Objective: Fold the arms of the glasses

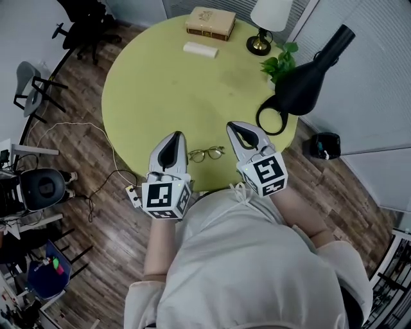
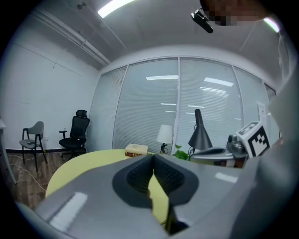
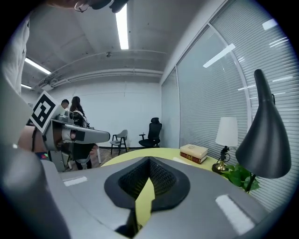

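Thin gold-rimmed glasses (image 1: 206, 154) lie on the round yellow-green table (image 1: 173, 90) near its front edge; how their arms stand is too small to tell. My left gripper (image 1: 174, 137) hovers just left of them and my right gripper (image 1: 235, 127) just right of them, neither touching. Both are held above the table and point across it. In the left gripper view the left gripper (image 2: 153, 158) has its jaws together with nothing between them. In the right gripper view the right gripper (image 3: 149, 161) looks the same, shut and empty. The glasses are hidden in both gripper views.
At the table's far side lie stacked books (image 1: 210, 24) and a white case (image 1: 200, 49). A small lamp (image 1: 266, 19), a plant (image 1: 281, 64) and a tall black vase-like object (image 1: 308, 80) stand at the right. Chairs (image 1: 83, 22) and cables (image 1: 96, 160) occupy the floor on the left.
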Demonstrator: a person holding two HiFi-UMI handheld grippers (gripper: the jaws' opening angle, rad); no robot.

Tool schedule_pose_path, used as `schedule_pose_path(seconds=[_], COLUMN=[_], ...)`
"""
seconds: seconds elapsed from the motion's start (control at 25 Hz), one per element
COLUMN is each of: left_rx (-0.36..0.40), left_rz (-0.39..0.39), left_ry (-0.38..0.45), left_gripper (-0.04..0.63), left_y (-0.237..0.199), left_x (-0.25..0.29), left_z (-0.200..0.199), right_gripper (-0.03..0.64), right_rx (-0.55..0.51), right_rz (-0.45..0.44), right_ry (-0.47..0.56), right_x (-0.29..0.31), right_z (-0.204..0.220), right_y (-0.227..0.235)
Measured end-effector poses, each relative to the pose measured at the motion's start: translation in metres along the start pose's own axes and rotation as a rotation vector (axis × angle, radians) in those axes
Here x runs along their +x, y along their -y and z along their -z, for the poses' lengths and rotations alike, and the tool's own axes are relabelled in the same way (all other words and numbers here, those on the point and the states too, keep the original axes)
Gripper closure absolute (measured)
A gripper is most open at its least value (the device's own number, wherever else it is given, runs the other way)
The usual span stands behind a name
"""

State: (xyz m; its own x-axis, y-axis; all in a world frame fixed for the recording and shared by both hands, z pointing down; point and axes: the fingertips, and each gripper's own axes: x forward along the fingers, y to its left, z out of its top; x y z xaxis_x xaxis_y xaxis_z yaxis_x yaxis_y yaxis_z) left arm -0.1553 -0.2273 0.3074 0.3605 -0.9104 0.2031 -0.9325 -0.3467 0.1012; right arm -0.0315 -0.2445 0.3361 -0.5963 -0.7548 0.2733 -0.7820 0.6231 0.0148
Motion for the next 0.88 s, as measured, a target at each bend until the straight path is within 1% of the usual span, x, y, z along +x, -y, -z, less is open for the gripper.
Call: schedule_pose_path(seconds=[0.32,0.56,0.88], left_rx=[0.004,0.042,0.027], left_rz=[-0.016,-0.017,-0.022], left_ry=[-0.001,0.002,0.001], left_gripper=[0.588,0.588,0.588], left_y=[0.001,0.008,0.005], left_x=[0.000,0.001,0.006], left_z=[0.000,-0.004,-0.006], right_gripper=[0.620,0.620,0.618], right_rx=[-0.024,-0.047,-0.070], right_rz=[-0.006,0.023,0.015], right_ry=[-0.008,-0.019,-0.032], right_x=[-0.001,-0.004,0.001], right_z=[0.000,0.000,0.000], right_y=[-0.009,-0.008,-0.011])
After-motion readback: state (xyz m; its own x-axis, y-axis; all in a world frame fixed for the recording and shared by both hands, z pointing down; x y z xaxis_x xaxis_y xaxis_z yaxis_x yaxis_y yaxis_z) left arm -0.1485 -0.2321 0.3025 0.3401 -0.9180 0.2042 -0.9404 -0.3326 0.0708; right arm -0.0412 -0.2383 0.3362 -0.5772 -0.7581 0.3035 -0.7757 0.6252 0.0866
